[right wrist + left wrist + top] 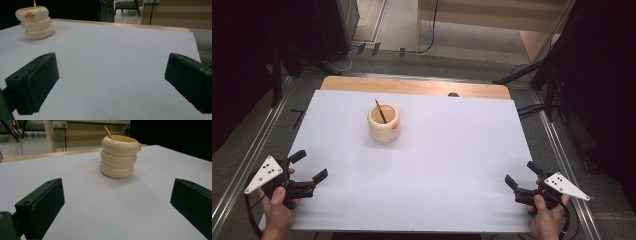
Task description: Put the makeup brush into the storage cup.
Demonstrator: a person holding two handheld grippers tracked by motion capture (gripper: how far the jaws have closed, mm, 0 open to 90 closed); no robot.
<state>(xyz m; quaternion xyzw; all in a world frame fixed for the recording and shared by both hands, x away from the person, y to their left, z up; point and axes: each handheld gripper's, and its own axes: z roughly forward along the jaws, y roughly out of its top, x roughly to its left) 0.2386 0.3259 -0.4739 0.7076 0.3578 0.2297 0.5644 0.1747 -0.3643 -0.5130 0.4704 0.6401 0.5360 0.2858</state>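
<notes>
A cream ringed cup stands upright on the white table sheet, toward the back left of centre, with a thin pencil leaning inside it. An orange mark shows on its side. In the left gripper view the cup stands ahead with the pencil tip poking out. My left gripper rests near the front left corner, open and holding nothing. My right gripper sits near the front right corner, also open and holding nothing. Both are far from the cup.
A wooden table edge shows beyond the sheet at the back. Metal rails run along both sides of the table. Dark stands and cables sit on the floor behind.
</notes>
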